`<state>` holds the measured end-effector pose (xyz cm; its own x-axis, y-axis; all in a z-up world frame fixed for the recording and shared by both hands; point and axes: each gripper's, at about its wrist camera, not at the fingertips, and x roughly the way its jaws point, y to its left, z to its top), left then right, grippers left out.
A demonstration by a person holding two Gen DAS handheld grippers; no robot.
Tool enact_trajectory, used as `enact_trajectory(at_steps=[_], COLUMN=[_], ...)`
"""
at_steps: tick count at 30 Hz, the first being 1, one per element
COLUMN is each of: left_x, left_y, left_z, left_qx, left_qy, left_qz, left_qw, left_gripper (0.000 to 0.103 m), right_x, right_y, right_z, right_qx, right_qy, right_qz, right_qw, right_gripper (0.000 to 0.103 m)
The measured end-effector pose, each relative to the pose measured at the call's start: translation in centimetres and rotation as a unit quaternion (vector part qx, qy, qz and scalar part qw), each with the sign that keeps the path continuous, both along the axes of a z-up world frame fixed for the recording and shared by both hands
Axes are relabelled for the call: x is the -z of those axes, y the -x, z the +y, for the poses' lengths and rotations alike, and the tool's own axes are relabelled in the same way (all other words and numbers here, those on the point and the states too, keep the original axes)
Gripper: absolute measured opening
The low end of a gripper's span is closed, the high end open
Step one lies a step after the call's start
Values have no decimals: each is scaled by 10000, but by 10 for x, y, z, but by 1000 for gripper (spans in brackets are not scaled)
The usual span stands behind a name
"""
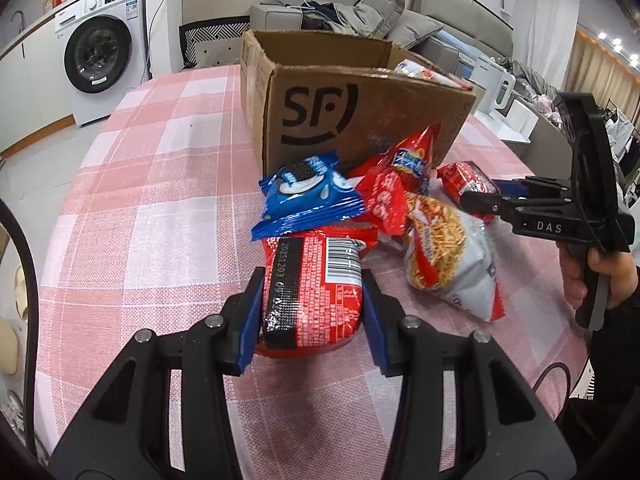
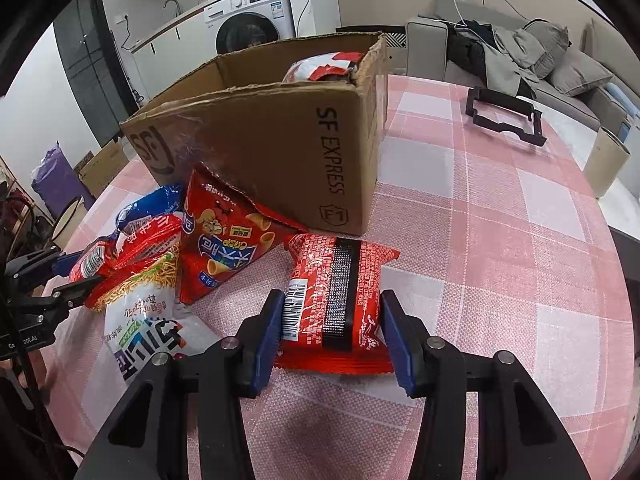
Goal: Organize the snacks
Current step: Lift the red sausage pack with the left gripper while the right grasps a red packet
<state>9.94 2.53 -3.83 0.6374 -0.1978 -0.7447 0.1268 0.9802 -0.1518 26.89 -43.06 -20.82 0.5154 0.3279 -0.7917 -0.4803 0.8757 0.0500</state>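
An open SF cardboard box point(image 1: 352, 116) point(image 2: 280, 140) stands on the pink checked tablecloth with a snack bag inside point(image 2: 320, 66). In front lie a blue Oreo pack point(image 1: 308, 196), a red crisp bag point(image 1: 396, 188) point(image 2: 228, 236), a noodle-snack bag point(image 1: 448, 256) point(image 2: 140, 304) and two red packets. My left gripper point(image 1: 312, 312) straddles one red packet point(image 1: 316, 292), pads touching its sides. My right gripper point(image 2: 332, 332) straddles the other red packet point(image 2: 336, 300), left pad touching, right pad a little apart. The right gripper also shows in the left wrist view point(image 1: 480, 196).
A black plastic frame point(image 2: 504, 114) lies on the table's far right, and a beige cylinder point(image 2: 604, 164) stands past the table edge. A washing machine point(image 1: 100, 52) and a grey sofa point(image 1: 360, 12) are behind. The table edge curves at left.
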Motion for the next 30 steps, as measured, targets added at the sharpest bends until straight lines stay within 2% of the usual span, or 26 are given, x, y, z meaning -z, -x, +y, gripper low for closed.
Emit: enact_trajectory(at_steps=[15,30], left_x=[-37,-85], left_y=[31,17], left_z=[3,2], left_qx=[-32,-240], left_qy=[32,38], left_qz=[-405,-895], left_qw=[9992,9957], left_gripper=[41,41], right_x=[-34,-76], right_y=[27,37], right_z=[-12,-5], right_qx=[7,-119], right_qy=[-273,-556], right_qz=[-372,-728], right_qw=[9989,9957], right_gripper=[49,49])
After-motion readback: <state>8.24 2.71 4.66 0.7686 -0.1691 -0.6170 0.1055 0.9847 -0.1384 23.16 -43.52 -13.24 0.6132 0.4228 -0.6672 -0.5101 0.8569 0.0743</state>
